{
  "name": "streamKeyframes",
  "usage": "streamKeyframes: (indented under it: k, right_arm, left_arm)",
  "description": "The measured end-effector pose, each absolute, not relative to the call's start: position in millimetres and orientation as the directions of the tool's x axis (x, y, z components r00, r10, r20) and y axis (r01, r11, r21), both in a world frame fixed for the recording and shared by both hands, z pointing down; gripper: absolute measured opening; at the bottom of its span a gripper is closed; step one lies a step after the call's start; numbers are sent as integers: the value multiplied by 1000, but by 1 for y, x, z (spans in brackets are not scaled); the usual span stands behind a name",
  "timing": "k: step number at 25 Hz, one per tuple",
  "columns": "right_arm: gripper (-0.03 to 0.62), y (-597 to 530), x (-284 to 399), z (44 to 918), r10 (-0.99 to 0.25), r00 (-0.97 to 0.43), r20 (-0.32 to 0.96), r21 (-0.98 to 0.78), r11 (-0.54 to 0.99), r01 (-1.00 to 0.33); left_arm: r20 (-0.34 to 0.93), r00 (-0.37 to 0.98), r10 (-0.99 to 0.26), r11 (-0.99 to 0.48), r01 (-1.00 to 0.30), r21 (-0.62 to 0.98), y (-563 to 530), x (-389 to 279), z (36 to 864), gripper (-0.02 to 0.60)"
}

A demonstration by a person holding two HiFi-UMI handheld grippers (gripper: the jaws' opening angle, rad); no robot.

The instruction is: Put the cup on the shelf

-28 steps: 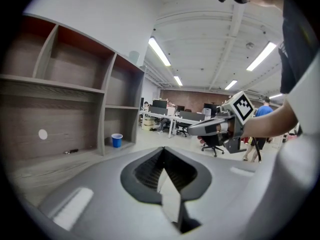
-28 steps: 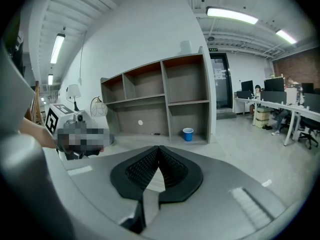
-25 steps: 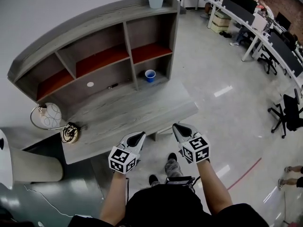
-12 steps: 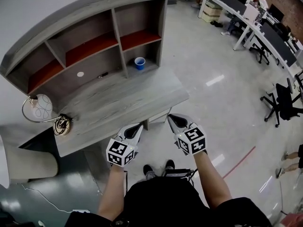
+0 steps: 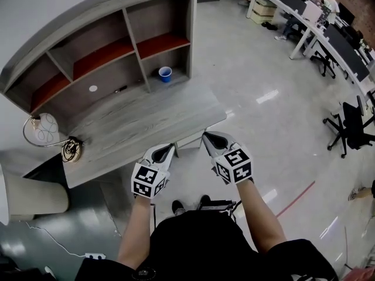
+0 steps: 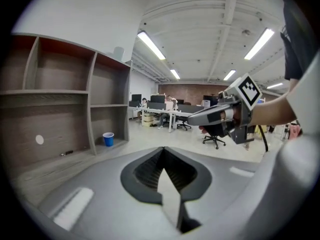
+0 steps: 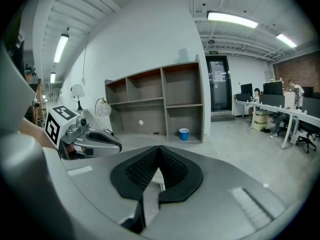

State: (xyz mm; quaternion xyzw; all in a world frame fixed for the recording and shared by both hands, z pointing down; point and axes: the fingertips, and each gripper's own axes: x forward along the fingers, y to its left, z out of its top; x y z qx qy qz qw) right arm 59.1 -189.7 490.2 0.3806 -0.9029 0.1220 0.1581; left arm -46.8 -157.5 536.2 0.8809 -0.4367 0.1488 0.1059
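A small blue cup (image 5: 166,74) stands upright in the bottom right compartment of the grey shelf unit (image 5: 132,37), on the desk's wooden top (image 5: 140,124). It also shows far off as the cup (image 6: 108,139) in the left gripper view and the cup (image 7: 184,133) in the right gripper view. My left gripper (image 5: 169,148) and right gripper (image 5: 205,136) hover side by side just off the desk's front edge, well short of the cup. Both are shut with nothing in them. Each sees the other: the right gripper (image 6: 197,118), the left gripper (image 7: 116,146).
A white round lamp (image 5: 44,127) and a coil of cable (image 5: 71,149) sit at the desk's left end. A white disc (image 5: 93,88) and a small dark object (image 5: 120,89) lie in the middle compartment. Office desks (image 5: 328,37) and a chair (image 5: 350,124) stand to the right.
The shelf and desk have slid up and left in the head view as the view pulled back. Both grippers stay shut and empty, level with the desk's front edge.
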Motion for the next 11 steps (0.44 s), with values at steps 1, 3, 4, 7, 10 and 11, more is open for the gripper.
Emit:
streamKeyframes:
  k: [1, 3, 4, 7, 10, 11]
  right_arm:
    - [11, -191, 59, 489, -645, -666, 376, -97, 687, -720]
    - [11, -191, 60, 489, -635, -675, 375, -93, 699, -709]
    - [11, -191, 60, 489, -631, -679, 376, -92, 704, -705]
    - [11, -190, 60, 491, -619, -690, 374, -99, 714, -694]
    - [11, -188, 60, 490, -612, -698, 372, -105, 719, -687]
    - [11, -187, 60, 489, -610, -700, 371, -106, 721, -685]
  left_arm:
    - [356, 563, -746, -588, -807, 46, -160, -46, 534, 0]
    - [352, 548, -759, -575, -817, 32, -163, -45, 530, -2]
    - [350, 543, -763, -571, -820, 27, -163, -45, 528, -3]
    - [353, 538, -765, -571, -821, 14, -162, -42, 526, -6]
    - [354, 540, -764, -573, -819, 14, -159, -40, 525, -6]
    - [354, 541, -763, -573, -819, 15, -158, -39, 525, -6]
